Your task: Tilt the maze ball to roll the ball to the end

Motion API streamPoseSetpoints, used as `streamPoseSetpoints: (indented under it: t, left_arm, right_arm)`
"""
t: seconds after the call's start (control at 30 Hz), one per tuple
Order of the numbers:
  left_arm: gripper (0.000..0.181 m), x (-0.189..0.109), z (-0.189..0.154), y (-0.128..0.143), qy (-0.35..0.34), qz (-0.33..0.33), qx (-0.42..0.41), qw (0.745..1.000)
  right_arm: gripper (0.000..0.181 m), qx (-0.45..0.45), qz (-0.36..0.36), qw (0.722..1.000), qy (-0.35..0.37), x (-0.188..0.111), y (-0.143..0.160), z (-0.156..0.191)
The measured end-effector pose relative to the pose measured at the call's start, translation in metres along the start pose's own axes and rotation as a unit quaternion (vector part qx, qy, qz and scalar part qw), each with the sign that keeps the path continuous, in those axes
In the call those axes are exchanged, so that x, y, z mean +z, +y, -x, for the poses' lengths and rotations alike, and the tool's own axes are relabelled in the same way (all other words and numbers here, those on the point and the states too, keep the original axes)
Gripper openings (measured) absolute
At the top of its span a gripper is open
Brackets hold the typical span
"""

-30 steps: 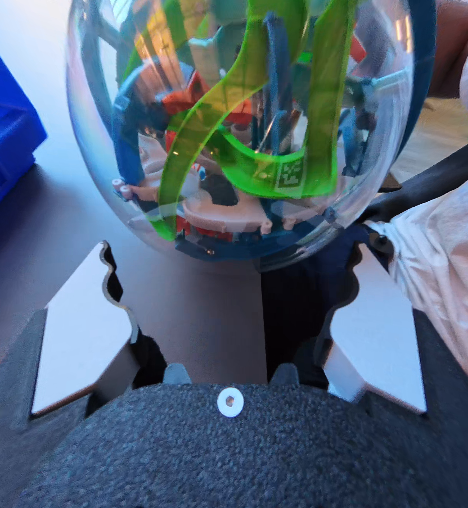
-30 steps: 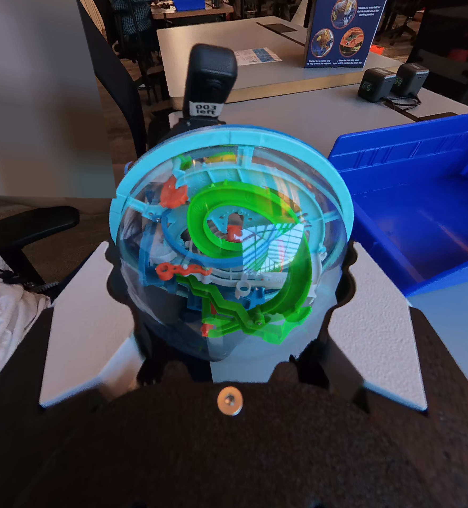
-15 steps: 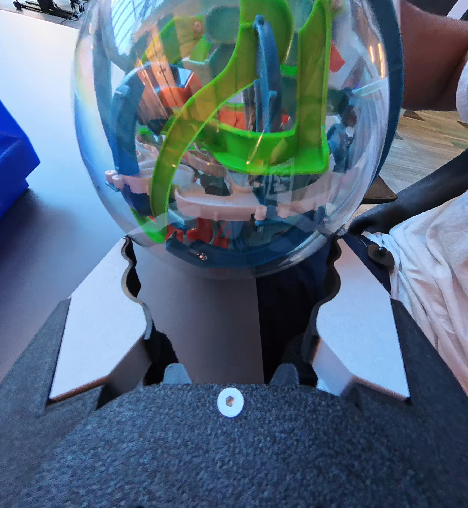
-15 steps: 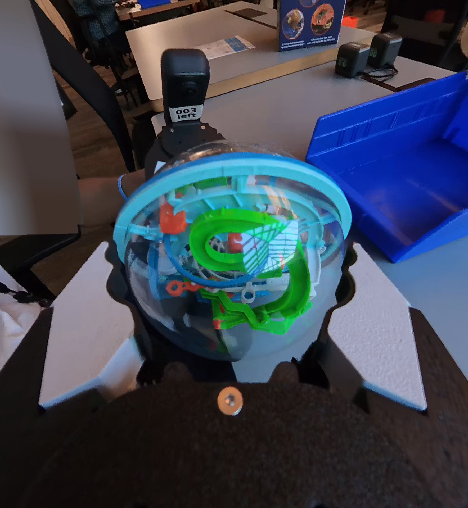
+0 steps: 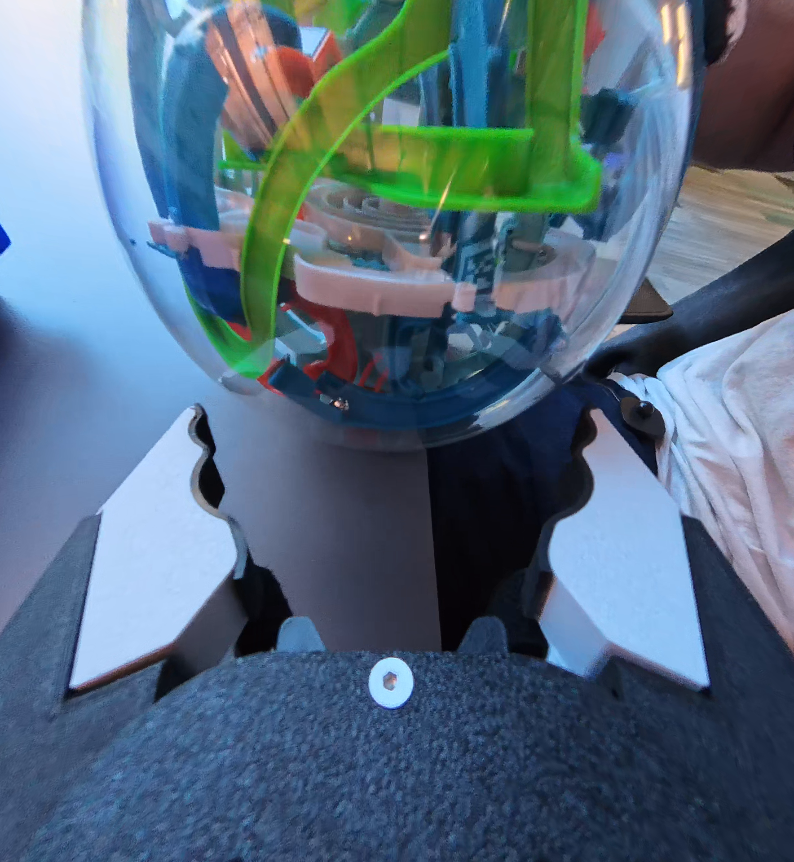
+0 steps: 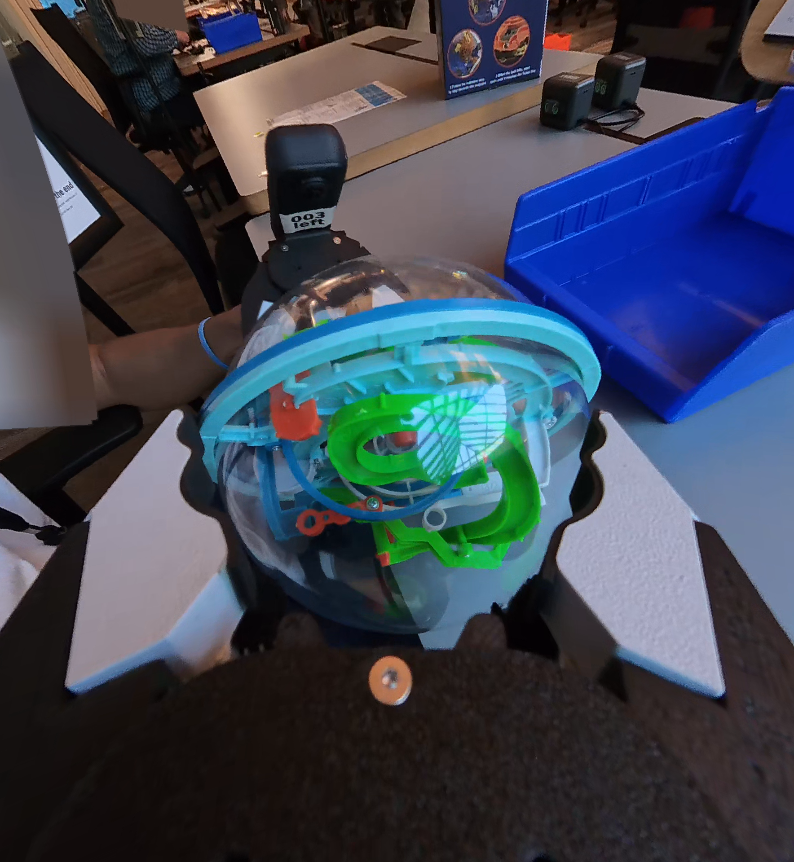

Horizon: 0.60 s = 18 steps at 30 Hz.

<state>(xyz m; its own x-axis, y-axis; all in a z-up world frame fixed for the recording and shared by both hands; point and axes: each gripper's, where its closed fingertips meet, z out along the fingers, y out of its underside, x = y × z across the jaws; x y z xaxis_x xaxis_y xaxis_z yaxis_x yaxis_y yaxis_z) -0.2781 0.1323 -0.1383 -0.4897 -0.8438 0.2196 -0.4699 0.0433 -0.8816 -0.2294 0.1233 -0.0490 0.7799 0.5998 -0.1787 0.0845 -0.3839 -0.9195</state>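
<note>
Right gripper fingers clamped the maze ball; left gripper fingers gaped wide, empty. Best tilt it slowly.

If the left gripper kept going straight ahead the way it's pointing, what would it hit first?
Most likely the maze ball: its clear shell fills the view just beyond the open left gripper. The gap between them is hard to judge.

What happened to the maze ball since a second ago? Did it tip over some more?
Yes. The maze ball tipped: its light blue ring, nearly flat a second ago, now slants and shows more clear dome behind it. The left hand-held gripper came closer under the ball. The right hand-held gripper still grips the ball, the left one stays open, and the blue bin stays on the table.
</note>
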Motion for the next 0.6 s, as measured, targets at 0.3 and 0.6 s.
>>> streamPoseSetpoints:
  t: [0.3,0.6]
  left_arm:
    - [0.143,0.0069,0.0041,-0.0065,-0.017,-0.008,0.020,1.000]
    - [0.143,0.0067,0.0043,-0.0061,-0.016,-0.008,0.017,1.000]
  right_arm:
    - [0.154,-0.008,-0.027,1.000,-0.009,-0.0029,0.0095,-0.0012]
    - [0.154,-0.006,-0.060,0.998,-0.009,-0.0023,0.0066,-0.0016]
